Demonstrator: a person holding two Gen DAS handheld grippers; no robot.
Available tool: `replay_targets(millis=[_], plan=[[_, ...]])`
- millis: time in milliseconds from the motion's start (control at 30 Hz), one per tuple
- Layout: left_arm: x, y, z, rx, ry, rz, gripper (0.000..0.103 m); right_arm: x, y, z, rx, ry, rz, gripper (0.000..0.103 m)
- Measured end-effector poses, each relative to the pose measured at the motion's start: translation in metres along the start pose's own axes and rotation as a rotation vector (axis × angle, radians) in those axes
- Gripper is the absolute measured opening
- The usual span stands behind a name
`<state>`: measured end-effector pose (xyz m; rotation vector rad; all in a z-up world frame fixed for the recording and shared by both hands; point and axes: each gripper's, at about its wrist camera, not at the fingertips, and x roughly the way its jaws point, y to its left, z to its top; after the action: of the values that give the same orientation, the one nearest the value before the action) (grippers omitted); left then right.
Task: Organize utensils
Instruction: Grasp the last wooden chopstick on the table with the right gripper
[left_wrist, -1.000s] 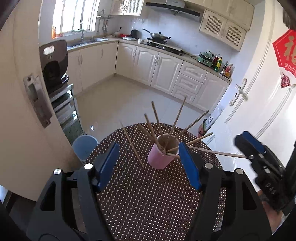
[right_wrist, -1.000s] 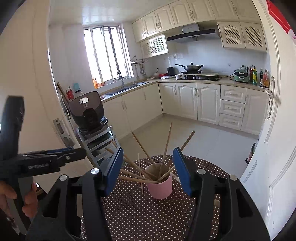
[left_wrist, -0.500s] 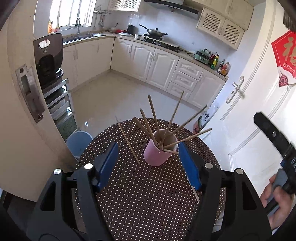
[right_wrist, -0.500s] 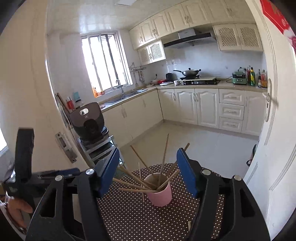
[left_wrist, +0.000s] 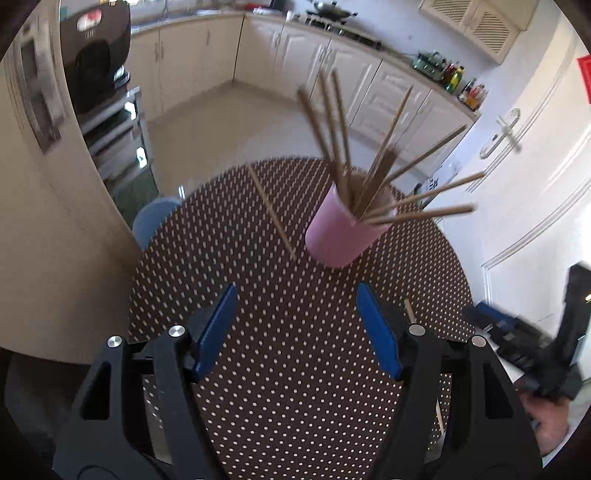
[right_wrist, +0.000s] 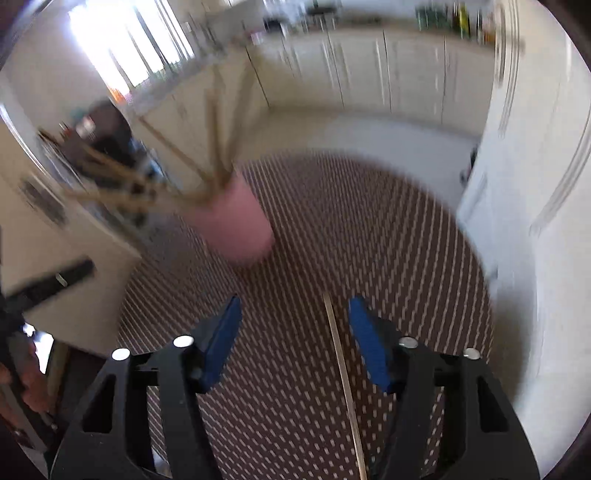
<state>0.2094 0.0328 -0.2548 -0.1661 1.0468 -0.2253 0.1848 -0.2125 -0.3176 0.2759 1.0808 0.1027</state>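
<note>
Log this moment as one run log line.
left gripper: open, empty | right gripper: closing, loose chopstick between jaws, ungripped | pink cup: holds chopsticks

I see a round table (left_wrist: 258, 369) under a brown white-dotted cloth filling the lower middle of both views. A pink cup (left_wrist: 341, 236) stands on it above centre, one chopstick (left_wrist: 271, 212) lies to its left, and another chopstick (right_wrist: 341, 369) lies at lower centre of the right view.

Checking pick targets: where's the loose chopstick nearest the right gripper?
In the right wrist view the loose chopstick lies flat on the dotted table, between the closing right gripper fingers, nearer the right-hand one, untouched, below-right of the pink cup.
</note>
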Motion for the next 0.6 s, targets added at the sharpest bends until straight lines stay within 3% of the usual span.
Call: replay_targets(millis=[100,533,600], plan=[[0.015,0.004,-0.005,-0.010,0.026,0.016,0.067,0.023,-0.003,-0.006,-0.012,0.073,-0.011,0.035],[0.081,0.028,0.006,-0.138,0.100,0.043,0.066,0.086,-0.013,-0.011,-0.048,0.210,-0.050,0.022],[0.091,0.034,0.010,-0.172,0.107,0.032,0.066,0.092,-0.013,-0.009,-0.057,0.208,-0.050,0.014]])
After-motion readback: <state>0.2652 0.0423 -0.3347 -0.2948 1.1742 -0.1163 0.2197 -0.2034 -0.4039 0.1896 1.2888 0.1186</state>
